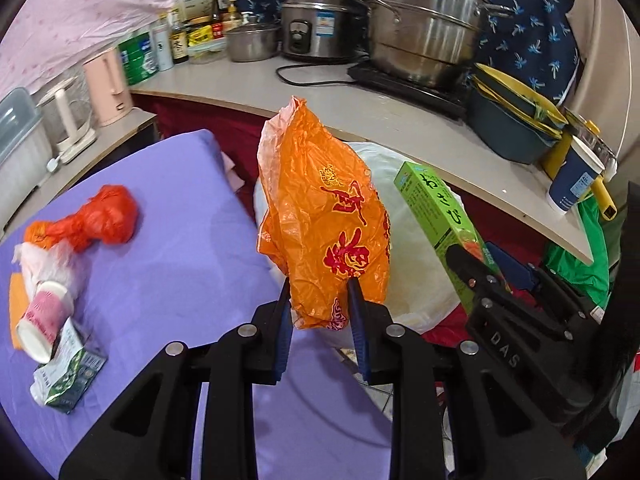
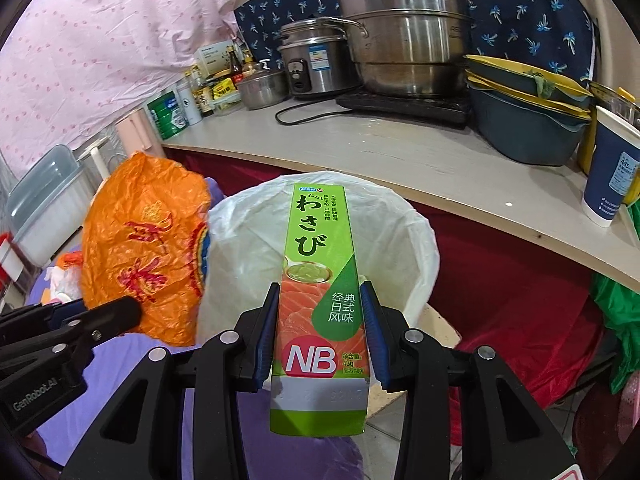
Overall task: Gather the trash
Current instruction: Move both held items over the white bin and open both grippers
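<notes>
The left gripper [image 1: 320, 284] has its jaws pinched on the lower end of a crumpled orange bag [image 1: 324, 216], which stands up and forward from the blue pads. The right gripper [image 2: 322, 292] has its jaws clamped flat on both sides of a green wasabi box [image 2: 320, 300], whose top end points ahead and whose bottom flap juts back behind the pads. Straight beyond both sets of jaws sits a bin lined with a white bag [image 2: 416, 240]; box and orange bag hang above its near rim. Left of the left jaws, on a purple bench [image 1: 180, 240], lie a red bag [image 1: 100, 220], a tipped pink cup [image 1: 42, 320] and a crushed carton [image 1: 68, 376]. Farther ahead, a counter [image 1: 380, 112] carries steel pots [image 1: 424, 28] and a rice cooker [image 1: 316, 24].
</notes>
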`<state>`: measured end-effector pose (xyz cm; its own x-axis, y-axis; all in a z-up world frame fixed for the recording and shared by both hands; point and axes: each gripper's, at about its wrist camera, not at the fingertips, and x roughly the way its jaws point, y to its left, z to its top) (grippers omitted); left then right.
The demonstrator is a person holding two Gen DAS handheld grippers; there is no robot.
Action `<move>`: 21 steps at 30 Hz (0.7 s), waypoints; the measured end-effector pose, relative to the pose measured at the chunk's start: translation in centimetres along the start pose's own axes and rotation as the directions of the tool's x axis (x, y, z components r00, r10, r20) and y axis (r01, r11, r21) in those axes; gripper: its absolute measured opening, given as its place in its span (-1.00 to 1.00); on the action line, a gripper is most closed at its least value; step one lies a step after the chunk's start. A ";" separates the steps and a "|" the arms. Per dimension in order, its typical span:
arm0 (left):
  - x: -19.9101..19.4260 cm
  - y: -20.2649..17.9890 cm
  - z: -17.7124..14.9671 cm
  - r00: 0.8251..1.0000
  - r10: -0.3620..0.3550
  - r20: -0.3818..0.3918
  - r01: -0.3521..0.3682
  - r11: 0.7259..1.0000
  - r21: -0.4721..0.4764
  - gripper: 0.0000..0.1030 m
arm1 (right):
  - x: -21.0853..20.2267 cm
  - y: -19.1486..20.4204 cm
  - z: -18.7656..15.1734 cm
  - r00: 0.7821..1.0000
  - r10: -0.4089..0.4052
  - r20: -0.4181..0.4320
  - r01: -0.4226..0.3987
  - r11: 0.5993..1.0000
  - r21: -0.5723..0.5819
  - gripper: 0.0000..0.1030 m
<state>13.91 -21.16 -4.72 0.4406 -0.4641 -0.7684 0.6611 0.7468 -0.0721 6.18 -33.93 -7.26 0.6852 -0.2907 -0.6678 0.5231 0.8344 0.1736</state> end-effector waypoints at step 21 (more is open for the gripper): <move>5.0 -1.2 1.4 0.999 0.001 -0.052 -0.002 1.000 -0.019 0.06 | 1.7 -1.7 0.3 0.999 -0.049 0.003 0.048 0.998 0.031 -0.04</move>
<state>16.15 -25.05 -7.53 0.4091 -0.4376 -0.8007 0.6481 0.7571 -0.0826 6.60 -35.98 -8.46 0.6606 -0.3322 -0.6733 0.5709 0.8046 0.1632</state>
